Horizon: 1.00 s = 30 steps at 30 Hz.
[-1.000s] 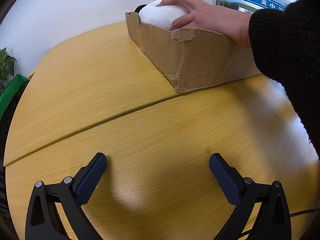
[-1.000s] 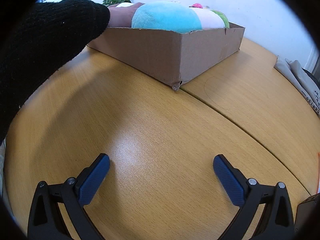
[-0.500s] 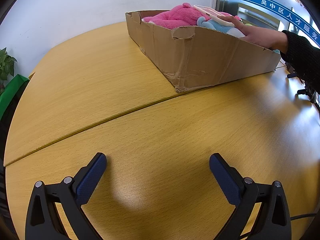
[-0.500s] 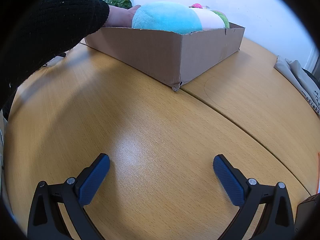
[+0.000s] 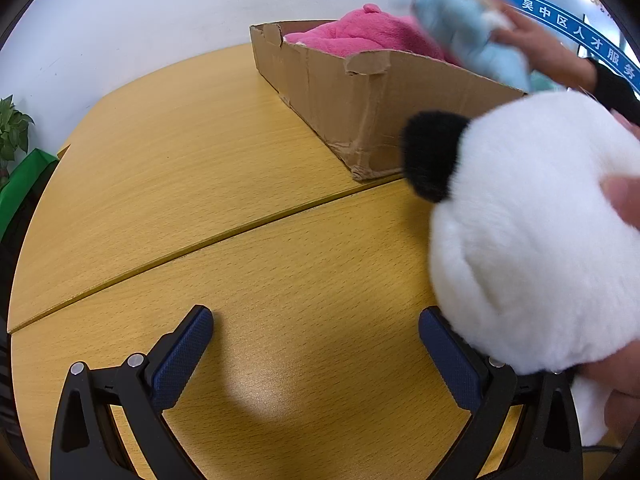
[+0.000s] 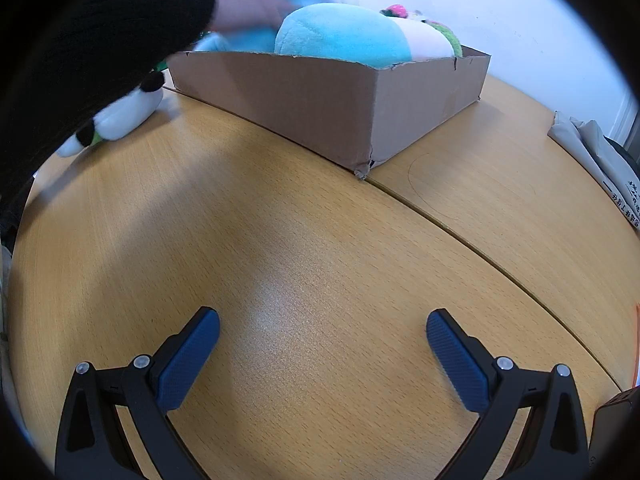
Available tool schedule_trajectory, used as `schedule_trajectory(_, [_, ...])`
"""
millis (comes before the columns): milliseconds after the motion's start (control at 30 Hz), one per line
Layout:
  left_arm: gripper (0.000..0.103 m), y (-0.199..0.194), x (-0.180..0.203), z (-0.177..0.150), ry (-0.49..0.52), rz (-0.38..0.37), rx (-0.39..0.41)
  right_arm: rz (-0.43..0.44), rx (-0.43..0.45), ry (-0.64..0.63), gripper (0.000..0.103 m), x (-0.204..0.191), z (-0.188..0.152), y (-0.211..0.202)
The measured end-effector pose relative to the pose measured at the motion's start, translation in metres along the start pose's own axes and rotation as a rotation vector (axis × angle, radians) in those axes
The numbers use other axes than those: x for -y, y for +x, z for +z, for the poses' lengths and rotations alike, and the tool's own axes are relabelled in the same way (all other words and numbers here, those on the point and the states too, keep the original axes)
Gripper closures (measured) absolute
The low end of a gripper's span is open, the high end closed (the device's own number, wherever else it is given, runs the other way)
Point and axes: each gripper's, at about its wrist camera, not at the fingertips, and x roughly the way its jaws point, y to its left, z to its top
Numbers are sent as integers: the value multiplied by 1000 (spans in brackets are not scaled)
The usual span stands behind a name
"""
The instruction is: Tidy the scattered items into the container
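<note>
A cardboard box (image 5: 360,92) stands on the wooden table (image 5: 200,160) and holds a pink plush (image 5: 360,34); in the right wrist view the box (image 6: 320,100) shows a large turquoise plush (image 6: 344,36). A bare hand holds a white-and-black panda plush (image 5: 528,232) low over the table, right by my left gripper's right finger. Another hand lifts a light-blue plush (image 5: 472,36) over the box. The panda also shows in the right wrist view (image 6: 124,114), left of the box. My left gripper (image 5: 316,340) and right gripper (image 6: 322,340) are open and empty above the table.
A person's black sleeve (image 6: 88,52) reaches across the left of the right wrist view. A potted plant (image 5: 12,132) and green object stand beyond the table's left edge. Grey cloth or bags (image 6: 592,148) lie at the table's far right.
A hand has taken the panda plush out of the box and brought it down beside my left gripper. Another hand has lifted the light-blue plush. Both grippers have stayed still.
</note>
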Motion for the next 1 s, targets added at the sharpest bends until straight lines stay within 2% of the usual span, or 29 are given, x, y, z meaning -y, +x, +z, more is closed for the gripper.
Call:
schedule_trajectory(267, [0, 2, -8, 4, -42, 30, 1, 0, 0, 0, 0, 1, 0, 0])
schedule_trajectory(700, [0, 9, -14, 13, -54, 34, 3, -1, -1, -1, 0, -6, -2, -3])
schedule_trajectory(1000, [0, 1, -8, 5, -52, 36, 2, 0, -1, -1, 0, -5, -1, -2])
